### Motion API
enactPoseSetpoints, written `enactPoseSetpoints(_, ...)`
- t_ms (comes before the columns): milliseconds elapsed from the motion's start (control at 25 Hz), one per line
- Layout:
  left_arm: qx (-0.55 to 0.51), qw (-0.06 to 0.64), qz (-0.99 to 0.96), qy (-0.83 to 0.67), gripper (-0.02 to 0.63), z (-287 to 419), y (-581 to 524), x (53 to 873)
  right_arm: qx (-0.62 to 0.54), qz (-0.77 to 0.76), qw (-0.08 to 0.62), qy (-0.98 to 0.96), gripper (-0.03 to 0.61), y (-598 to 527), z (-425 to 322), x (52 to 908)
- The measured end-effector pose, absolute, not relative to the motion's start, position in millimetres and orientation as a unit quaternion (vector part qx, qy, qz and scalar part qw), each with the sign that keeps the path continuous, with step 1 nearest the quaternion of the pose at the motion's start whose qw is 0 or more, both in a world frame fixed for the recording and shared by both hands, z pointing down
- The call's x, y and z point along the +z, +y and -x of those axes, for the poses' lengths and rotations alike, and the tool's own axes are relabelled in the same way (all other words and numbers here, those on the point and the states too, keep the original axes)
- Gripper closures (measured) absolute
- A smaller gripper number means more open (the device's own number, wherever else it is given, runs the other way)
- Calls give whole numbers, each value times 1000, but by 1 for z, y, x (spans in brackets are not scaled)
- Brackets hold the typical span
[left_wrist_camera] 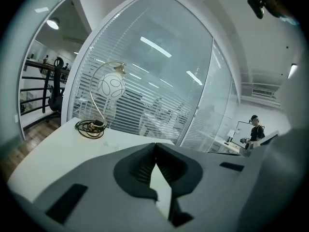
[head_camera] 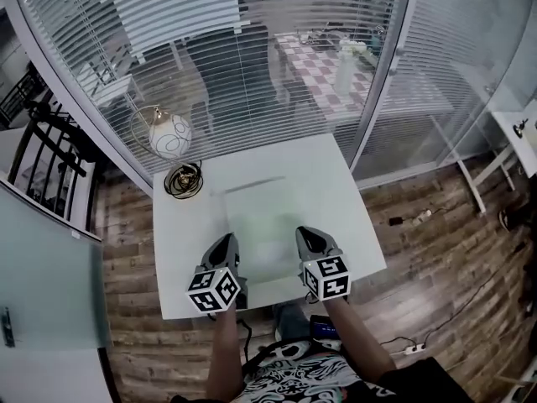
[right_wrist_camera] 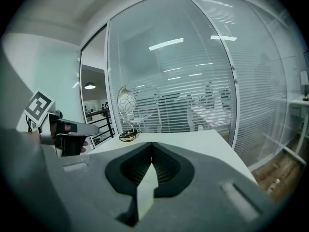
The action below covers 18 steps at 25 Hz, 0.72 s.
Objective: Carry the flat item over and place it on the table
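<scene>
A pale, almost see-through flat sheet point(head_camera: 263, 225) lies level over the white table point(head_camera: 344, 200), its near edge towards me. My left gripper point(head_camera: 226, 243) is at the sheet's near left corner and my right gripper point(head_camera: 308, 235) at its near right corner. In the left gripper view the jaws point(left_wrist_camera: 156, 151) are closed on a thin pale edge of the sheet point(left_wrist_camera: 163, 190). The right gripper view shows the same: jaws point(right_wrist_camera: 152, 151) pinched on a pale wedge of the sheet point(right_wrist_camera: 146, 190). Whether the sheet touches the tabletop I cannot tell.
A globe lamp point(head_camera: 170, 134) on a curved wire stand and a coiled cable point(head_camera: 183, 180) sit at the table's far left corner. A curved glass wall with blinds point(head_camera: 252, 49) runs behind the table. A black railing point(head_camera: 42, 154) is at left. Wooden floor with a power strip point(head_camera: 417, 217) is at right.
</scene>
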<state>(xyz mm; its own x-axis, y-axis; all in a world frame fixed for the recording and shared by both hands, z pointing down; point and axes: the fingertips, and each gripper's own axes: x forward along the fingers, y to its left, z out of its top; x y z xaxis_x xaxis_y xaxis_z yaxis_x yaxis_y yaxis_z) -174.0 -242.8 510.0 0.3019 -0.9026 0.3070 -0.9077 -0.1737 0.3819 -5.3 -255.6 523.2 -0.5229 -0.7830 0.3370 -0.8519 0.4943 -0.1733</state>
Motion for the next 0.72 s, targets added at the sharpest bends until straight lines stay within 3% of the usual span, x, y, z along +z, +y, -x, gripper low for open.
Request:
enactPoseSetpoints(320,11,213,-757,-618,606,186,-215,494,143,-475,74,-865,572,-228,2,503)
enactPoseSetpoints(520,-34,253,-767,-588,606,180,-209,491,143,-481,68,-862,572,-223,-1,500)
enactPoseSetpoints(720,-18,221,-769,-599,606,182,-208,486,145,-484,73,-860,572,-220,-3,501)
